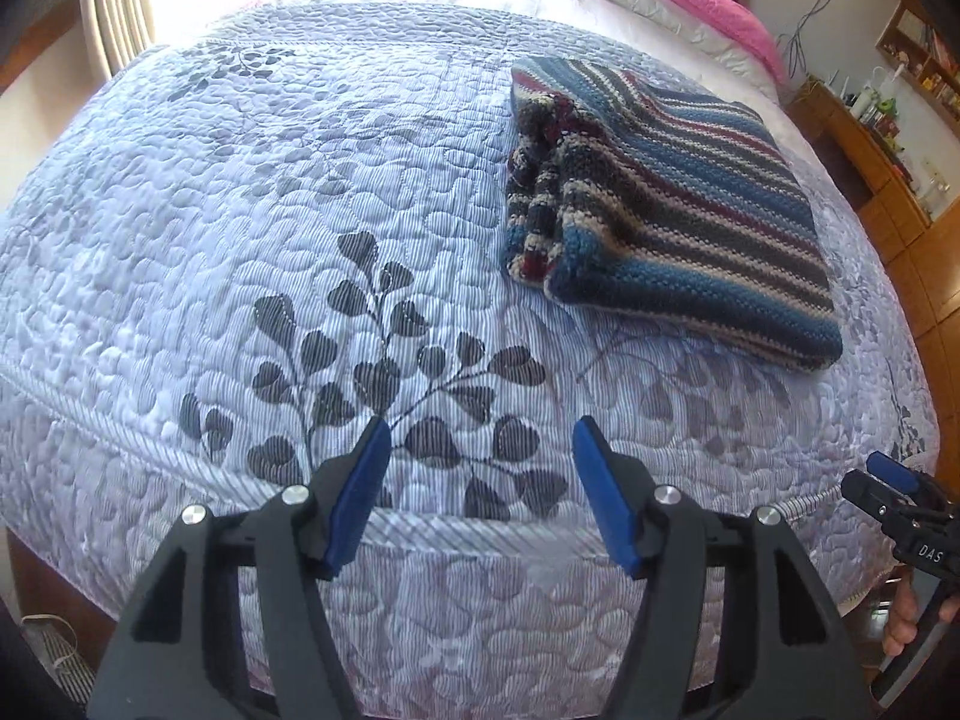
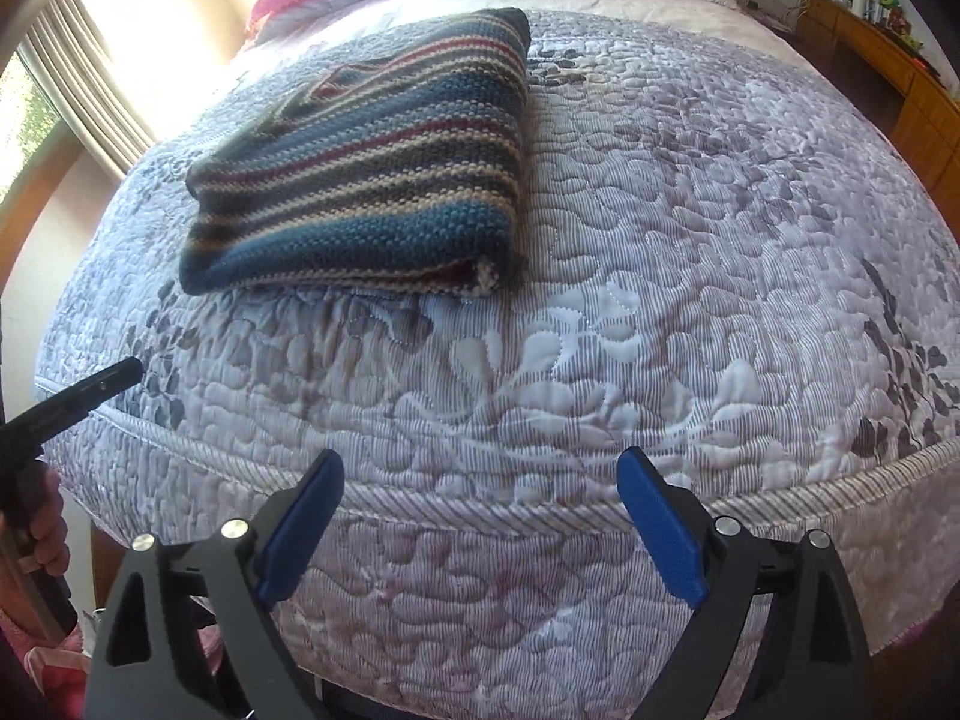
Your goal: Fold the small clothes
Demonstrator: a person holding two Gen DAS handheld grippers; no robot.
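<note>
A: Left wrist view first. The left gripper [image 1: 474,438] hangs over the near edge of the bed [image 1: 180,210], jaws spread wide with nothing between them.

B: And the garment?

A: The striped knit sweater [image 1: 690,210] lies on the quilt, beyond the left gripper and off to its right, well apart from it. It looks folded into a thick rectangle. The right part is flat and tidy, but the left end is bunched, with loose knit puckered up in a lump.

B: The other tool?

A: The right gripper [image 1: 888,480] pokes in at the lower right corner, near the bed's edge and short of the sweater, with part of a hand [image 1: 900,624] below it. Only a blue tip shows here.

B: Switch to the right wrist view.

A: Here the right gripper's jaws are wide too, empty, level with the edge piping. The sweater sits beyond and to the left, apart from the tool, its near folded edge neat and layered. The left gripper is a dark tip at the far left, short of the sweater.

B: So how far along?

A: I'd judge the folding nearly finished: the bundle is compact and neither tool touches it. At most that bunched end wants tucking or smoothing. No other clothes show on the bed.
</note>
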